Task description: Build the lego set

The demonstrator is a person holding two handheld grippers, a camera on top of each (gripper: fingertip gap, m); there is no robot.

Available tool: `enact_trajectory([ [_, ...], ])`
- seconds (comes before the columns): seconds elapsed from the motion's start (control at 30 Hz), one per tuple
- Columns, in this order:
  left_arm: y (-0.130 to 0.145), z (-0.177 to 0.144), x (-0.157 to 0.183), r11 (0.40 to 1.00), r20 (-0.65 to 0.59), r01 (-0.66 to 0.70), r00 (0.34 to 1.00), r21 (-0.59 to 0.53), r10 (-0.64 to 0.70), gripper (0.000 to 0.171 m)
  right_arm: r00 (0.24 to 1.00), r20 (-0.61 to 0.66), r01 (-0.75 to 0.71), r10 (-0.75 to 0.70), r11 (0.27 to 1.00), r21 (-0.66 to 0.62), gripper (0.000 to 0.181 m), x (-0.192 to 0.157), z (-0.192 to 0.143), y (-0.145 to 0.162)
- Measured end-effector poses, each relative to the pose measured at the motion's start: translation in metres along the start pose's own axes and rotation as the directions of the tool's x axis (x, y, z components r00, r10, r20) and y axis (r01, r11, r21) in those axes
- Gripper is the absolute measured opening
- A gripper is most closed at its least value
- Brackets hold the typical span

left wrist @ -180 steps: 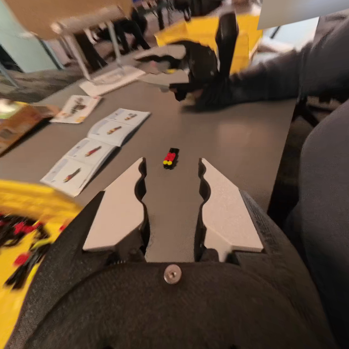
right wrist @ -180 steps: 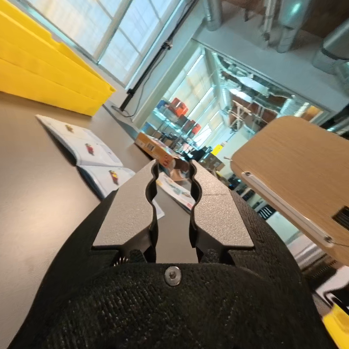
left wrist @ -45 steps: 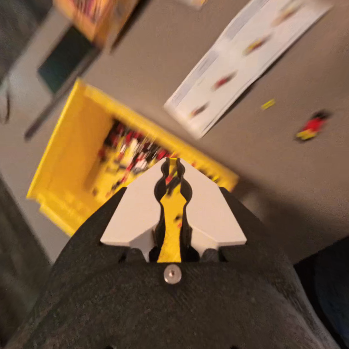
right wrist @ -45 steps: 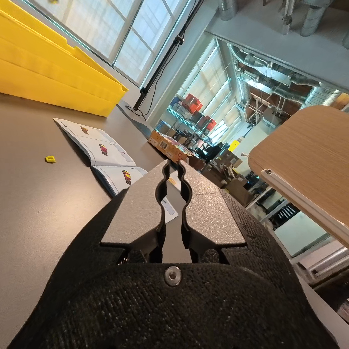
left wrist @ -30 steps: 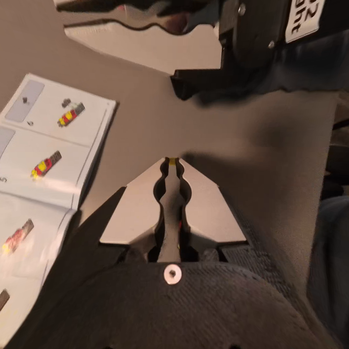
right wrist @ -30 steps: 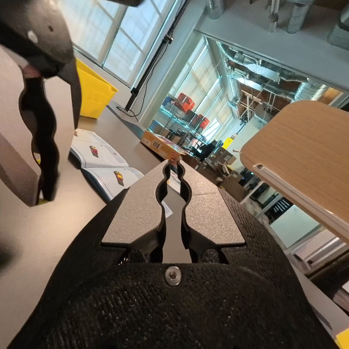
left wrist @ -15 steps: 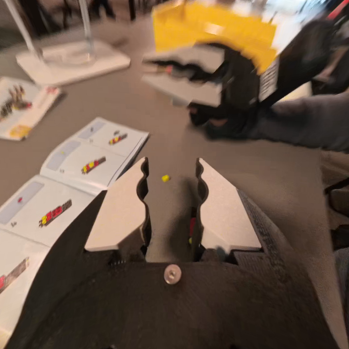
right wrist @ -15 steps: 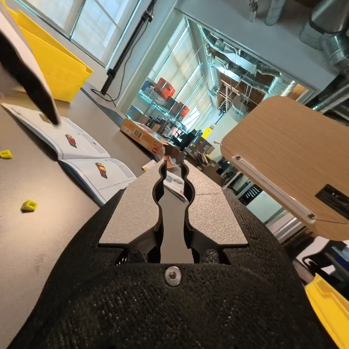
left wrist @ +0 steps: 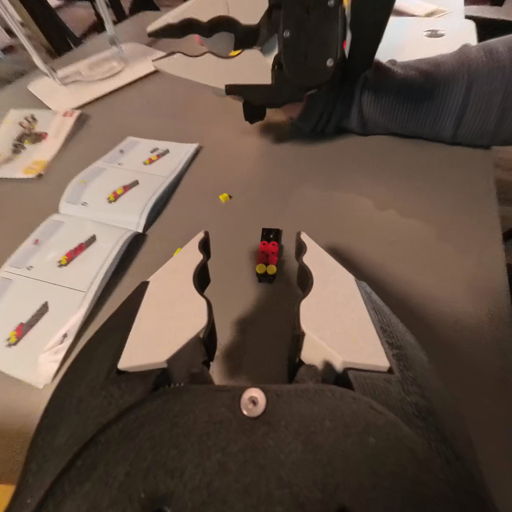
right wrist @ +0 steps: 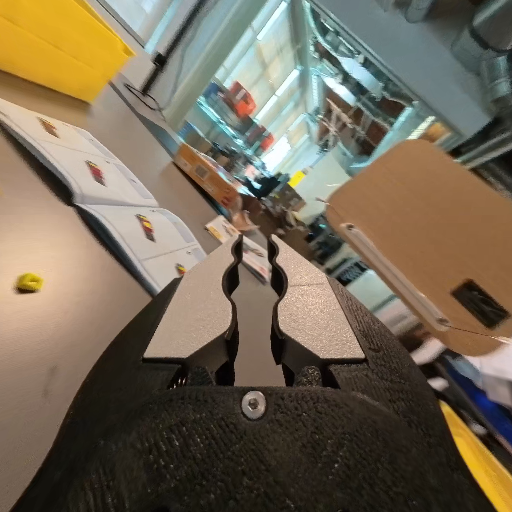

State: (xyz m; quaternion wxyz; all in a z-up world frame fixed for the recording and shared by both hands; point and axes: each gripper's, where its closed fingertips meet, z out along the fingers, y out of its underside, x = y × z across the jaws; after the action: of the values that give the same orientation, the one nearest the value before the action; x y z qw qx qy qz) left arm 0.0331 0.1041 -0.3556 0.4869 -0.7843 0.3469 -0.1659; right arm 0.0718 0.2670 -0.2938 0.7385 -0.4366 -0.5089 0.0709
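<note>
The grey surface (left wrist: 360,194) carries everything here. An open instruction booklet (left wrist: 91,230) lies flat on its left part, and a yellow bin (right wrist: 50,47) stands beyond it in the right wrist view. The left gripper (left wrist: 251,238) hangs low over the surface with its fingers (left wrist: 171,304) spread wide and nothing between them. The right gripper (right wrist: 255,239) lies farther off near a grey sleeve (left wrist: 432,97); its fingers (right wrist: 199,310) are parted by a narrow gap and grip nothing.

The small lego build (left wrist: 267,256) sits on the surface just ahead of the left gripper, in line with the gap between its fingers: a black base with red bricks stacked on it and two yellow round studs at the near end. One loose yellow piece (left wrist: 224,197) lies a little beyond it, toward the booklet, and another loose yellow bit (left wrist: 176,251) peeks out beside the left finger.

The build is likely very light and rigid, with smooth plastic sides (so it could skid or twist out under a careless squeeze). The stacked bricks may pop apart if pinched across the top, so the long flat sides of the black base look like the best place to take hold, with the fingers square to them. The loose yellow pieces are tiny and would need a tip-only pinch
</note>
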Motion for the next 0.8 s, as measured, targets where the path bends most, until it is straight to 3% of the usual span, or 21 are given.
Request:
enact_trajectory([
  [0.07,0.006,0.002,0.0,1.0,-0.011,0.003,1.0,-0.023,-0.003,0.061,0.979,0.168,-0.117,0.116,0.993,-0.009,0.014,-0.018,-0.002,-0.002],
  [0.17,0.009,0.002,0.0,0.999,-0.013,-0.001,1.0,-0.038,0.0,0.061,0.837,0.458,-0.258,0.3,0.954,-0.152,0.023,-0.056,-0.014,-0.003],
  [0.37,0.019,0.002,-0.006,0.994,-0.007,0.053,0.999,-0.093,-0.054,0.06,0.567,0.706,-0.228,0.425,0.904,-0.361,0.022,-0.103,-0.05,-0.014],
  [0.47,0.018,0.001,-0.015,0.993,0.028,0.088,0.996,-0.082,-0.086,0.062,0.548,0.713,-0.191,0.438,0.895,-0.403,0.021,-0.113,-0.054,-0.018],
  [0.6,0.01,-0.002,-0.023,0.995,0.063,0.094,0.994,-0.025,-0.092,0.062,0.594,0.603,-0.298,0.533,0.842,-0.45,0.015,-0.123,-0.027,-0.031],
  [0.8,0.008,-0.003,-0.025,1.0,0.123,0.024,0.992,-0.015,-0.022,0.067,0.537,0.51,-0.337,0.672,0.725,-0.6,0.016,-0.155,-0.009,-0.038],
])
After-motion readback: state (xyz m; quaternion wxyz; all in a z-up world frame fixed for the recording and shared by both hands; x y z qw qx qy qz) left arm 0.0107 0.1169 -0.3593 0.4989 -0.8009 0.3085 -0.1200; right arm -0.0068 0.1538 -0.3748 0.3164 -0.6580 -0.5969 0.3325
